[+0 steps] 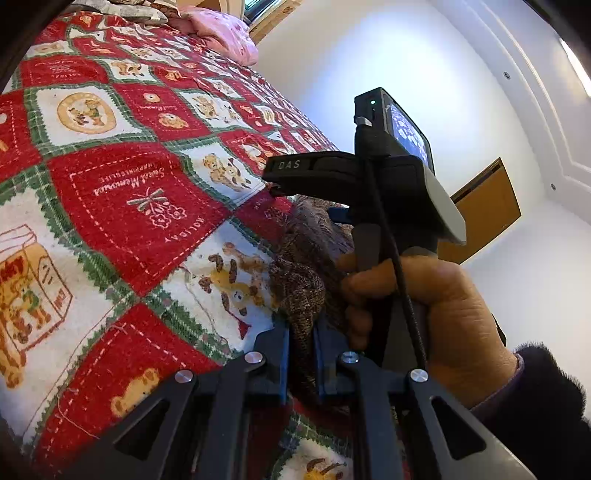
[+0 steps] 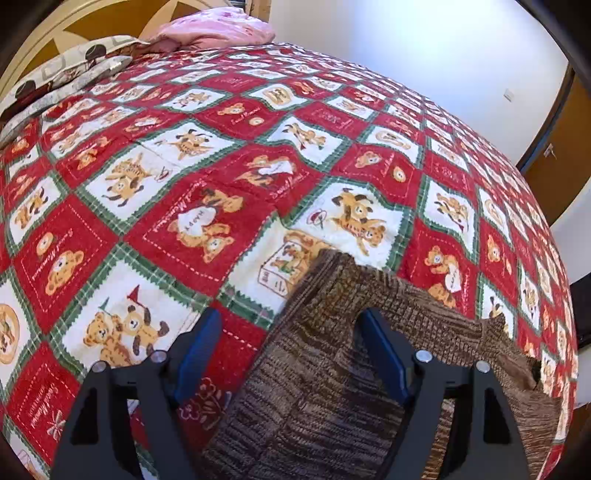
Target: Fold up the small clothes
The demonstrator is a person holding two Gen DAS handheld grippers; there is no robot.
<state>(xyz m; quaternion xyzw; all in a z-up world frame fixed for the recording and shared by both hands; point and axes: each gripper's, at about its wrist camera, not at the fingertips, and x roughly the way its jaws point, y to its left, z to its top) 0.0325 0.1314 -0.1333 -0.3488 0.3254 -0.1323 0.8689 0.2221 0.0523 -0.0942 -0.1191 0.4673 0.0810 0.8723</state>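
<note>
A small brown knitted garment [image 2: 332,369] lies on the bed's red, white and green teddy-bear blanket [image 2: 221,166]. My left gripper [image 1: 301,332] is shut on a bunched fold of the garment [image 1: 299,291] and holds it a little above the blanket [image 1: 122,192]. My right gripper [image 2: 291,328] is open and empty; its fingers straddle the garment's left part just above it. In the left wrist view the right gripper [image 1: 275,182] and the hand holding it stand close by, over the garment.
Pillows [image 2: 66,70] and a pink quilt [image 2: 214,31] lie at the head of the bed by the headboard. A white wall and a brown door [image 2: 554,147] are beyond the bed's far side.
</note>
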